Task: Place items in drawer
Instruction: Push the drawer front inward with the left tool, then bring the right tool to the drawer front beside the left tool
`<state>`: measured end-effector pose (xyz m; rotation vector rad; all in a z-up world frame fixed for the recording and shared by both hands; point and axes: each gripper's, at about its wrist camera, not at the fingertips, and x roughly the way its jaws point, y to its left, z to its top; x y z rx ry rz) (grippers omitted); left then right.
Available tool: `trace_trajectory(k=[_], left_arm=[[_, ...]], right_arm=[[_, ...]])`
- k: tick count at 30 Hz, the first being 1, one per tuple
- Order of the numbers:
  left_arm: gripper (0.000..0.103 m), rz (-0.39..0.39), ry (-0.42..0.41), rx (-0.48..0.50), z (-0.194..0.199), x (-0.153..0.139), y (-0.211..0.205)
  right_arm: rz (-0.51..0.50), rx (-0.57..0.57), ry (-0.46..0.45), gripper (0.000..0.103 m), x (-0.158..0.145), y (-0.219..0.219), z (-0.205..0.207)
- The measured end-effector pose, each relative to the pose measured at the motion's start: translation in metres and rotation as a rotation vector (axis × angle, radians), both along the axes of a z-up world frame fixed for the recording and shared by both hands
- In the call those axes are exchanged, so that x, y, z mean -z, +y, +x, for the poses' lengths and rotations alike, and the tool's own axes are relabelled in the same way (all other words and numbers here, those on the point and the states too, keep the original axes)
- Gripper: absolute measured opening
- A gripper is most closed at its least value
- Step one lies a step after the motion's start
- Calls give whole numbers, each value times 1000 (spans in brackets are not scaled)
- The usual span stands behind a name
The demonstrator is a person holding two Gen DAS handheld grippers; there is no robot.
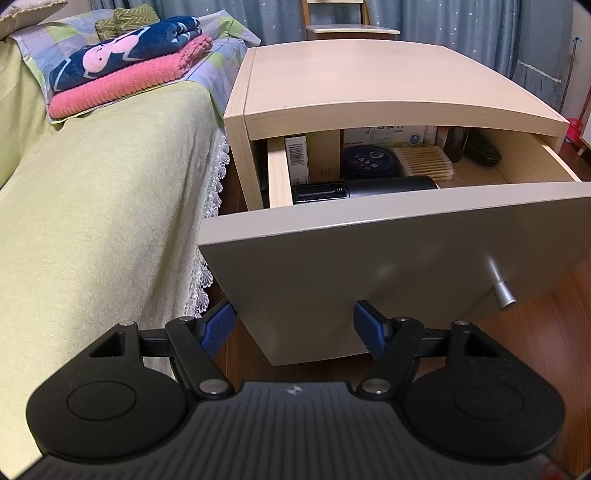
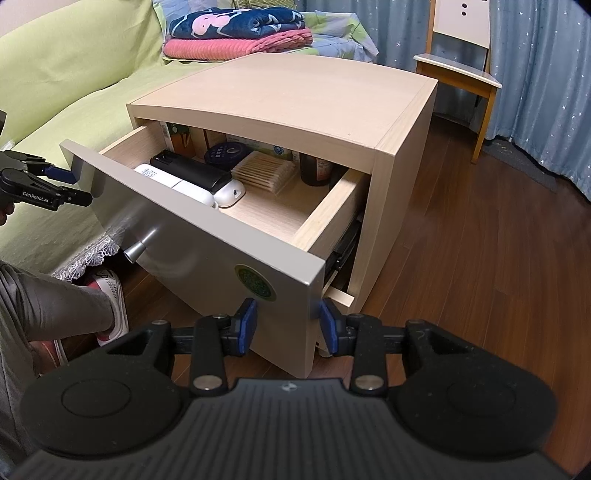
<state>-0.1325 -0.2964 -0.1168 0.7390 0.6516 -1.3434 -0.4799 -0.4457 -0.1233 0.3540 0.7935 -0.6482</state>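
Observation:
The light wood nightstand [image 1: 354, 81] [image 2: 295, 99] has its drawer [image 1: 406, 251] [image 2: 221, 251] pulled out, with a metal knob [image 1: 503, 295] [image 2: 137, 249] on its grey front. Inside lie a black cylinder [image 1: 369, 188], a black case [image 2: 192, 170], white devices [image 2: 173, 184], a cotton-swab box [image 1: 424, 164] [image 2: 264, 170], a round dark tin [image 1: 369, 162] [image 2: 225, 153] and bottles [image 2: 314, 168]. My left gripper [image 1: 293, 328] [image 2: 79, 186] is open and empty in front of the drawer's lower left. My right gripper [image 2: 286, 325] is open and empty, straddling the drawer front's right corner without touching it.
A bed with a green cover [image 1: 92, 206] [image 2: 66, 66] lies left of the nightstand, folded towels [image 1: 125, 66] [image 2: 236, 33] on it. A wooden chair [image 2: 461, 70] stands behind on the wood floor [image 2: 480, 240]. A person's leg and slipper [image 2: 110, 299] are at the left.

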Motion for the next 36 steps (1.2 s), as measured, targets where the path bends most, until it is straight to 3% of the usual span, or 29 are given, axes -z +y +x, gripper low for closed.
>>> trace_trajectory(k=[5, 8, 15, 20, 24, 29, 31, 36], left_arm=[[71, 9, 8, -24, -3, -3, 4], [72, 11, 33, -44, -8, -8, 13], [79, 42, 95, -110, -31, -12, 38], [80, 109, 91, -132, -56, 0, 35], [80, 124, 49, -130, -71, 6, 27], [87, 147, 64, -201, -68, 13, 14], [87, 153, 55, -224, -66, 16, 10], [87, 139, 37, -261, -62, 25, 3]], right_arm=[[1, 22, -19, 34, -3, 1, -1], [-12, 66, -37, 43, -9, 4, -7], [30, 292, -26, 56, -19, 30, -27], [125, 262, 36, 60, -5, 48, 6], [131, 227, 57, 60, 3, 49, 50], [236, 291, -8, 73, 14, 39, 90], [203, 318, 18, 86, 17, 40, 104], [170, 419, 35, 92, 23, 34, 117]])
